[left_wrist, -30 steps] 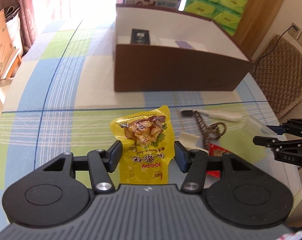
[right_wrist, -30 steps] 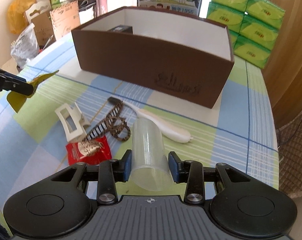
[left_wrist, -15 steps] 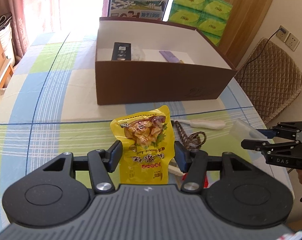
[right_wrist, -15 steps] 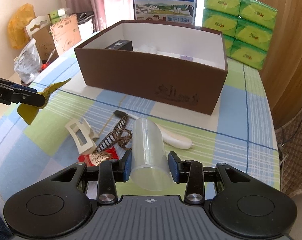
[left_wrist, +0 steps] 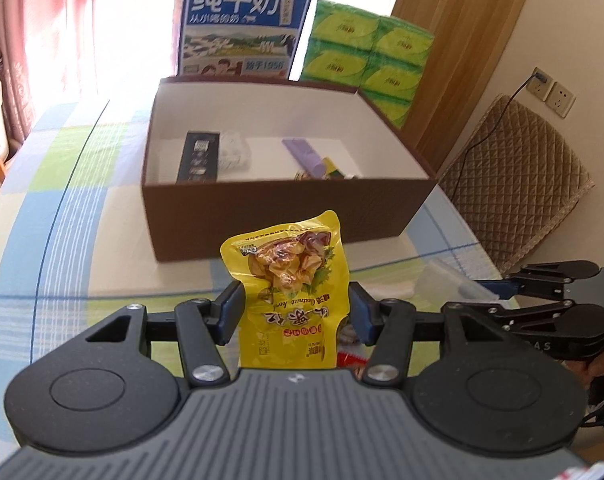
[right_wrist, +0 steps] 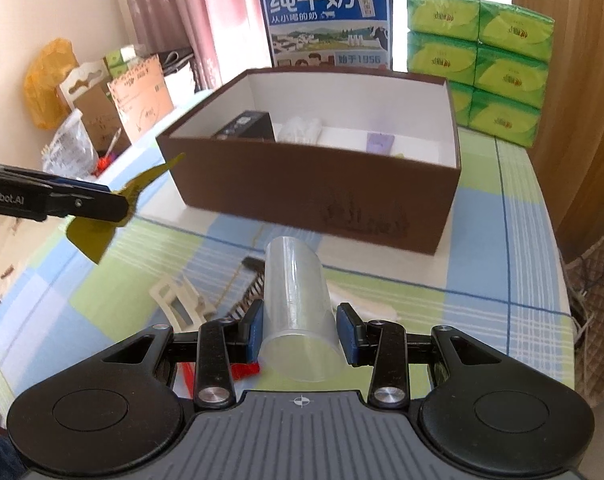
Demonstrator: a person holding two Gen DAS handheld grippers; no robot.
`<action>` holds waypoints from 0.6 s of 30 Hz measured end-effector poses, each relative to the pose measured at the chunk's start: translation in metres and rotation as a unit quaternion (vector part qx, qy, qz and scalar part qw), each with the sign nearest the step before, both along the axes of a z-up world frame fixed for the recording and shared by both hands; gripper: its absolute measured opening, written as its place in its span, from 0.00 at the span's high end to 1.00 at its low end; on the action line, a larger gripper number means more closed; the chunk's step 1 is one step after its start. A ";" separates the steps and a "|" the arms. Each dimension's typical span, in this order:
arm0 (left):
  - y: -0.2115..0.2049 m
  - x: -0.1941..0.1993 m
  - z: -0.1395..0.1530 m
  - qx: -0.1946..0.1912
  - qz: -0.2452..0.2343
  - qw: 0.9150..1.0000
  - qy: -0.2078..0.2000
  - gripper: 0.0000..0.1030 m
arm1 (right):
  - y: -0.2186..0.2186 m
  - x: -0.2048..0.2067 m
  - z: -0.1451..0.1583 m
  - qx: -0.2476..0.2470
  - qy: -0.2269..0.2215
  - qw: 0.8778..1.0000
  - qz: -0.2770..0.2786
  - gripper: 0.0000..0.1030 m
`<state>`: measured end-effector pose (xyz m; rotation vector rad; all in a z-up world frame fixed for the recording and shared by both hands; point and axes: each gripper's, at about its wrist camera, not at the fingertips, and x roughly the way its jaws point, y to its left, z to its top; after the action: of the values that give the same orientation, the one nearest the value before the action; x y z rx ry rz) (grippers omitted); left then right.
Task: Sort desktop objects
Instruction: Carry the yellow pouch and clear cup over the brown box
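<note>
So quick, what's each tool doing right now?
Left tool: closed on the snack bag.
Right tool: closed on the clear cup.

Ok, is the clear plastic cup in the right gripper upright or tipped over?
Tipped: the clear plastic cup lies sideways in the right gripper, mouth toward the camera.

Home dining room, checked tablecloth (left_wrist: pixel 62 216), pink curtains (right_wrist: pixel 174 12), quilted chair (left_wrist: pixel 514 184), stacked tissue packs (right_wrist: pixel 498 60)
</note>
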<state>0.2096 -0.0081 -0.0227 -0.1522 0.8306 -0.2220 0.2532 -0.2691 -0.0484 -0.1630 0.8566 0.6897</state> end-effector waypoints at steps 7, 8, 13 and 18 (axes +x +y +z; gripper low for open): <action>-0.009 0.022 0.013 -0.005 -0.011 1.000 -0.019 0.51 | 0.006 0.022 0.016 0.022 -0.013 1.000 0.002 0.65; -0.009 0.026 0.014 -0.006 -0.012 1.000 -0.022 0.51 | 0.008 0.025 0.018 0.024 -0.016 1.000 0.003 0.65; -0.012 0.041 0.022 -0.005 -0.015 0.999 -0.031 0.51 | 0.010 0.041 0.028 0.033 -0.028 0.999 0.001 0.65; -0.012 0.059 0.028 -0.009 -0.015 0.999 -0.041 0.51 | 0.011 0.057 0.038 0.043 -0.040 0.998 -0.004 0.65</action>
<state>0.2681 -0.0199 0.0049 -0.1467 0.7503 -0.2624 0.3106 -0.2580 -0.0103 -0.1090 0.7496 0.7076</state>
